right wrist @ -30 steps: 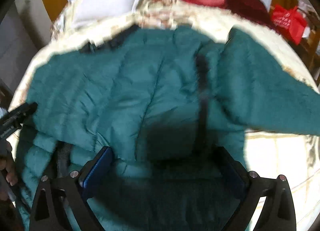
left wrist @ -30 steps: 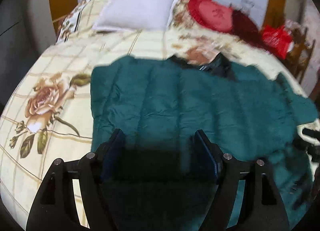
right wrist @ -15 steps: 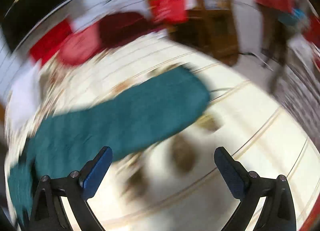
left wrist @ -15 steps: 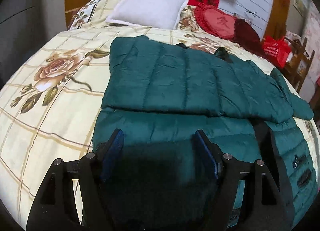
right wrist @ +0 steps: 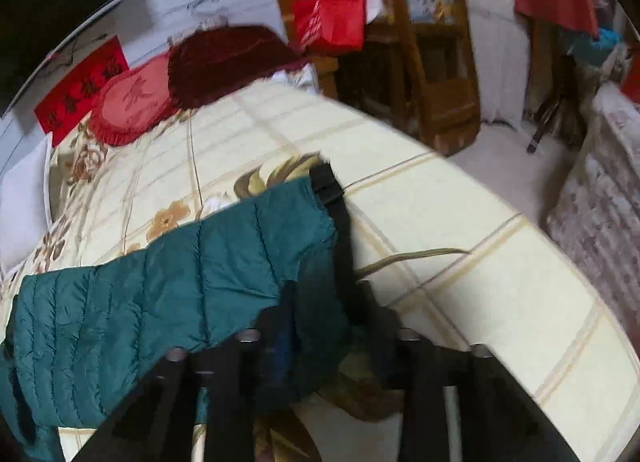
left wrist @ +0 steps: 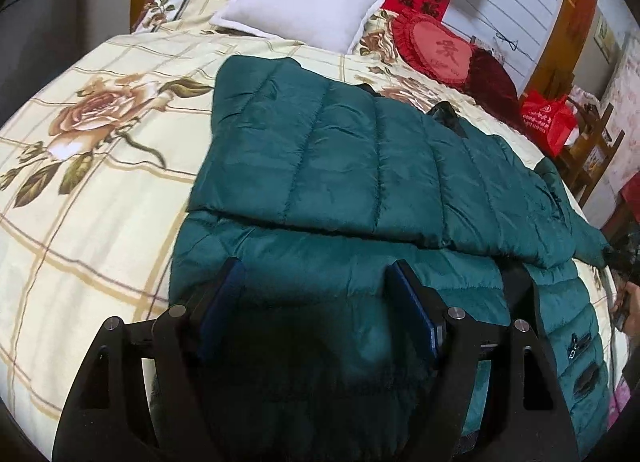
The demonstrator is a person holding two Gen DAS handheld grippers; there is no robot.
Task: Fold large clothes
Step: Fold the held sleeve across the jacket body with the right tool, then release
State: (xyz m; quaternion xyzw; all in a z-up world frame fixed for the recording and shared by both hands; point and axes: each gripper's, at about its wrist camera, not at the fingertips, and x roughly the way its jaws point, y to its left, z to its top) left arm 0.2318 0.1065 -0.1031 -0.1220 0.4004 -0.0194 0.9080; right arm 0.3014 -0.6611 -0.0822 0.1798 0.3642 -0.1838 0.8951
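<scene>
Jaws of the right gripper [right wrist: 320, 326] pinch the cuff of the jacket's sleeve [right wrist: 180, 278] at lower center; the left gripper [left wrist: 316, 294] hangs open above the green jacket [left wrist: 360, 165] mid-frame on the floral bedspread [left wrist: 100, 141]. Sleeve-folding seems underway; next, carry it across the body.

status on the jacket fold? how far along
Early. Done: one side of the green jacket lies folded across its body on the bed. In hand: the right gripper appears closed on the sleeve near its cuff; the left gripper is open, empty. Left: that sleeve, then the lengthwise folds.
</scene>
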